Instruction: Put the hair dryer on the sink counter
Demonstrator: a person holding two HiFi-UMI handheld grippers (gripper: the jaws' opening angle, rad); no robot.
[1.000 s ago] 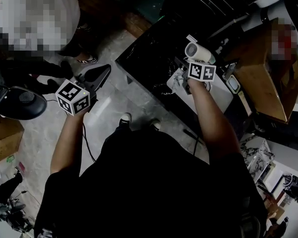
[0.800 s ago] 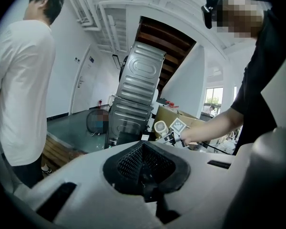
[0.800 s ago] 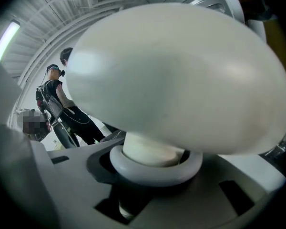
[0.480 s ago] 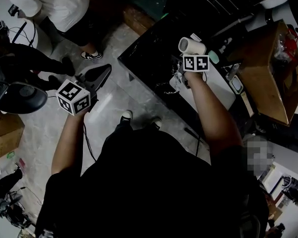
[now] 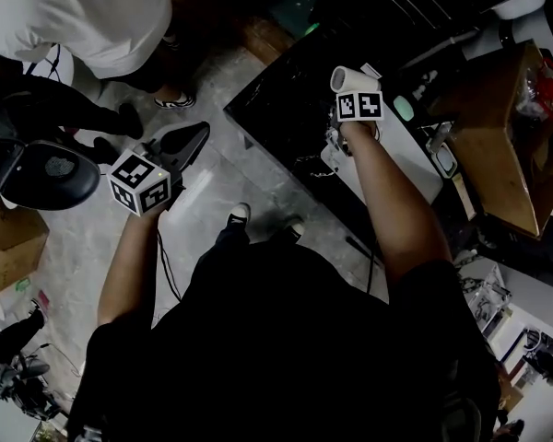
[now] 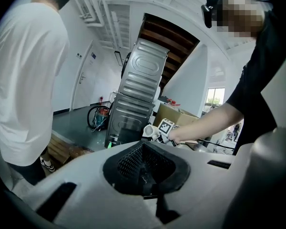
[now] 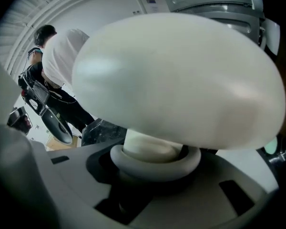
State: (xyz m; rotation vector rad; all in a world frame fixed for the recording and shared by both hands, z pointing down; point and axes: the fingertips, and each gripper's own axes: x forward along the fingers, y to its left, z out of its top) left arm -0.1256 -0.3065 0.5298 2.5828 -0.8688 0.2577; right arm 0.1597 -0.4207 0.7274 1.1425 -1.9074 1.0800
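Right gripper (image 7: 152,165), jaws clamped on the handle of the white hair dryer (image 5: 349,79); a pale collar at the handle's base sits just against the jaw mouth. The barrel stands above the jaws and fills most of the right gripper view. In the head view the dryer is held over the dark, veined sink counter (image 5: 275,109), not yet resting on it. It hangs near a white panel (image 5: 396,159) and some small objects on the counter too indistinct to name.

Left gripper (image 5: 192,136), jaws pressed together with nothing between them, held well apart from the counter, out over the grey floor (image 5: 212,201).

Hazards, as judged from this moment:
- Only the handle is gripped, so the bulky barrel could swing or pivot in the jaws if the gripper tilts sharply.
- Opening the jaws while the dryer is clear of the stone would drop it onto a hard surface.
- The rounded barrel could roll once freed; set too near the counter's front edge, it could go over onto the floor.
- Pale cable (image 5: 330,147) lies beneath the wrist. Whether it belongs to the dryer cannot be told, but it could snag or drag the dryer as the gripper withdraws.
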